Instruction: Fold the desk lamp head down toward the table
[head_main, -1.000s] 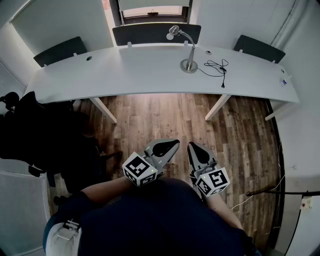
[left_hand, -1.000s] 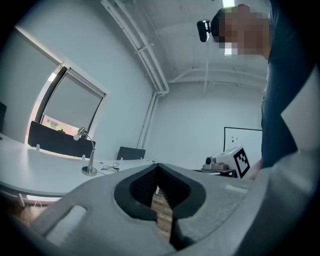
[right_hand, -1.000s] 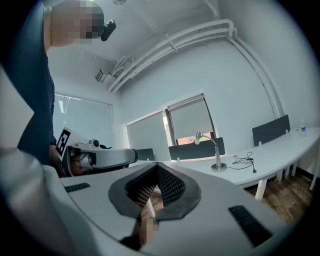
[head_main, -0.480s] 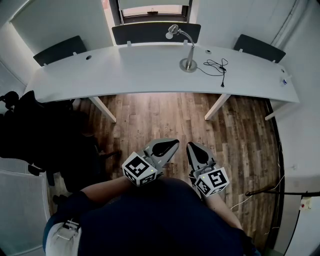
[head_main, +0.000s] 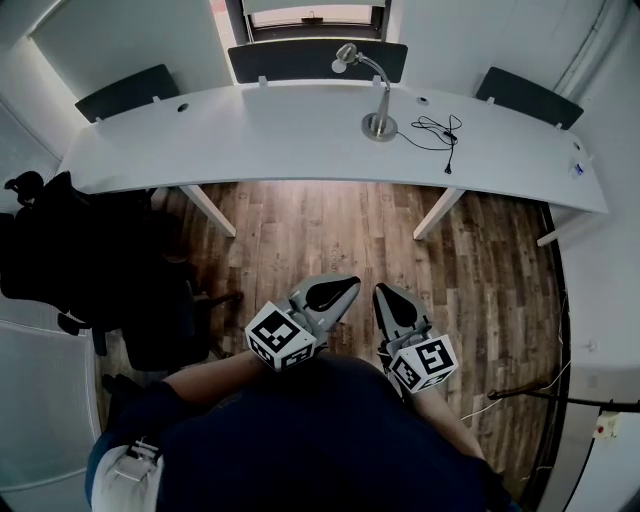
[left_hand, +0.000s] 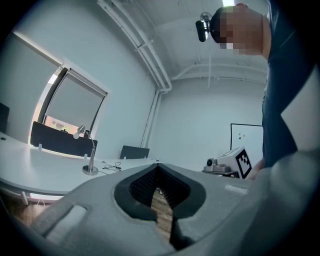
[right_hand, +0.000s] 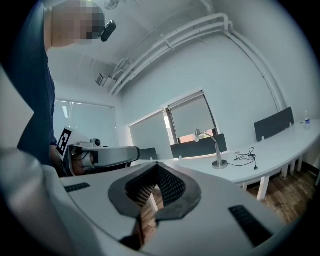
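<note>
Desk lamp upright as before, marginally higher in head view

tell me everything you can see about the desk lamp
The desk lamp looks like silvery metal. Its round base stands flat on the white desk, and a thin upright stem arches over to a small head, raised, not folded down. A black cord lies loose beside the base. Nothing else touches it.
</note>
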